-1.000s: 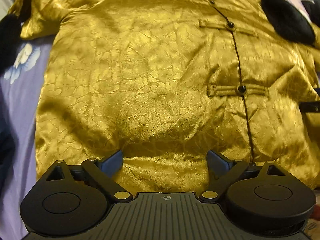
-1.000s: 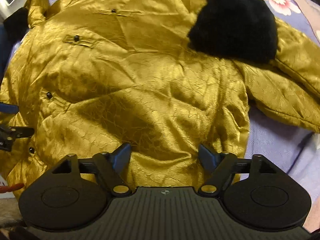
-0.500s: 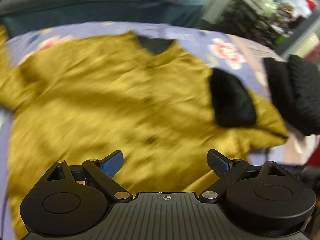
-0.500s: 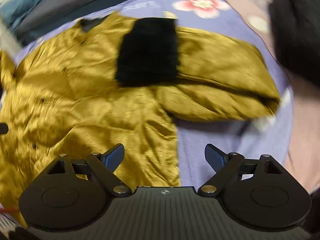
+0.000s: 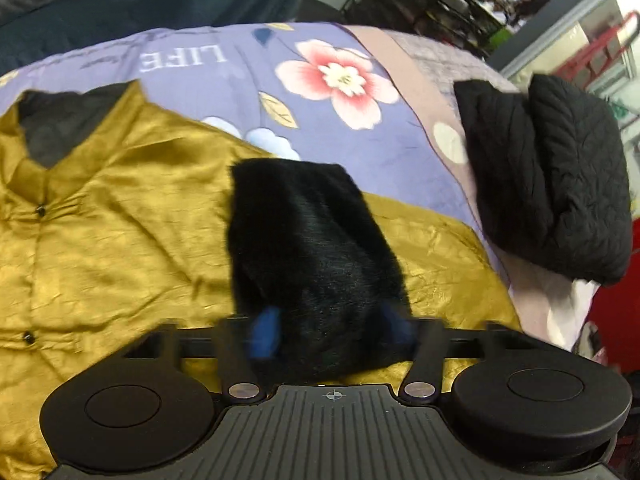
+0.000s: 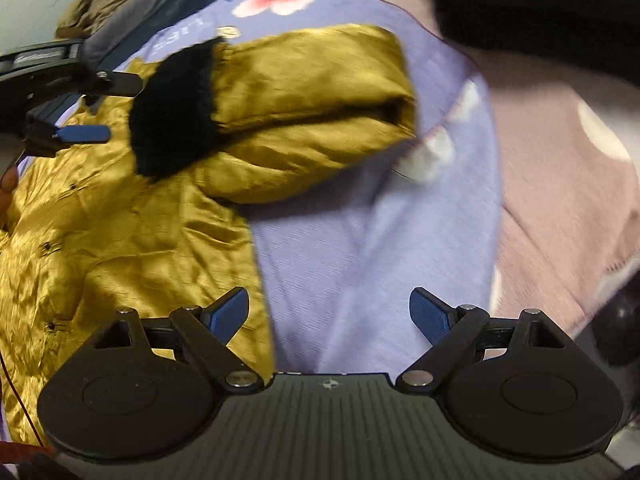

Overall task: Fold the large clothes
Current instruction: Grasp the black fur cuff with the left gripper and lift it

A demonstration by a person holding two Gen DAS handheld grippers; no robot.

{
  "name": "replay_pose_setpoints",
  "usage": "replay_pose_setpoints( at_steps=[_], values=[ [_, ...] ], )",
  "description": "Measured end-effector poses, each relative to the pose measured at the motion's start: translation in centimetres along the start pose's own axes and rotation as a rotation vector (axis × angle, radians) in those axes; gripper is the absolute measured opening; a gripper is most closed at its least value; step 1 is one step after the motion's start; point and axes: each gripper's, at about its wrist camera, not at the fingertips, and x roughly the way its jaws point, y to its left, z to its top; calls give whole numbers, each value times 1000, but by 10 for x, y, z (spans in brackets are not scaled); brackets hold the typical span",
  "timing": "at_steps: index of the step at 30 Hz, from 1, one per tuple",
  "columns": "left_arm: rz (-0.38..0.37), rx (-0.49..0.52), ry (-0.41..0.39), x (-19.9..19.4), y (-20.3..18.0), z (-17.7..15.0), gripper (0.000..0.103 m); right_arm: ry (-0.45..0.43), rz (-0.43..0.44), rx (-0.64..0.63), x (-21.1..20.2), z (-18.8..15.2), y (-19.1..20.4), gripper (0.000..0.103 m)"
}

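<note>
Gold satin, crinkled and shiny, covers most of the left side of both views: a jacket (image 5: 120, 232) lies spread front-up on a lilac bedspread (image 5: 248, 64) printed with pink flowers. Its stand collar shows a dark lining at the upper left of the left wrist view, and 2 small black buttons (image 5: 40, 211) run down the front below it.

One sleeve is folded back over the chest, ending in a black furry cuff (image 5: 308, 248). In the right wrist view the same sleeve (image 6: 312, 120) lies doubled on itself beside the jacket body, its cuff (image 6: 172, 112) pointing toward the collar.

The left gripper (image 5: 332, 332) sits right over that cuff, and its jaws are closing with the near end of the fur between the blue pads (image 5: 266, 330). The pads are blurred, so whether they already press the fur cannot be told. From the right wrist camera this gripper (image 6: 86, 114) appears at the far left, just beside the cuff.

The right gripper (image 6: 330, 314) stands wide with nothing in it, above bare bedspread just beside the jacket's side edge.

A folded black knitted garment (image 5: 548, 176) rests well apart, at the bedspread's right edge.
</note>
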Motion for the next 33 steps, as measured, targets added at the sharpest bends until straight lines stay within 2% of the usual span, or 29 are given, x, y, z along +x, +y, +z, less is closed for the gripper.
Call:
replay_pose_setpoints(
  at_steps=[2, 3, 5, 6, 9, 10, 11, 14, 17, 18, 21, 24, 27, 28, 29, 30, 31, 33],
  values=[
    [28, 15, 11, 5, -6, -3, 85, 8, -6, 33, 2, -3, -10, 89],
    [29, 18, 6, 5, -8, -5, 73, 13, -7, 48, 3, -4, -15, 89],
    [29, 19, -29, -5, -8, -6, 63, 22, -5, 68, 4, -5, -22, 89],
    [14, 22, -62, -16, -8, -5, 51, 23, -6, 73, 5, -4, -24, 89],
    [13, 70, -165, -54, -9, 1, 49, 18, -15, 68, 5, 1, -24, 89],
    [26, 94, -203, -70, -8, 4, 42, 12, -18, 62, 5, 3, -23, 89],
    [38, 109, -236, -85, -6, 5, 41, 8, -20, 55, 6, 6, -21, 89],
    [109, 127, -353, -137, 12, 5, 40, 2, -13, 30, 6, 17, -13, 88],
    [229, 131, -446, -183, 43, -1, 30, -7, 5, -11, 6, 28, 1, 88],
    [274, 136, -463, -196, 55, -4, 31, -9, 13, -27, 6, 31, 7, 88],
    [332, 110, -435, -214, 92, -14, 31, -9, 37, -77, 8, 38, 23, 88],
    [352, 90, -350, -208, 117, -28, 31, 7, 58, -113, 13, 41, 37, 88],
    [278, -56, -292, -193, 138, -41, 32, 35, 75, -145, 19, 40, 50, 88],
    [237, -100, -274, -186, 144, -45, 34, 35, 72, -158, 19, 40, 54, 88],
    [210, -137, -262, -179, 148, -45, 54, 29, 69, -168, 17, 40, 57, 88],
    [187, -167, -252, -171, 148, -43, 91, 24, 66, -176, 16, 41, 59, 88],
    [164, -183, -239, -162, 148, -43, 102, 21, 63, -182, 15, 42, 61, 89],
    [122, -189, -215, -143, 145, -40, 103, 16, 55, -192, 13, 46, 63, 89]
  ],
)
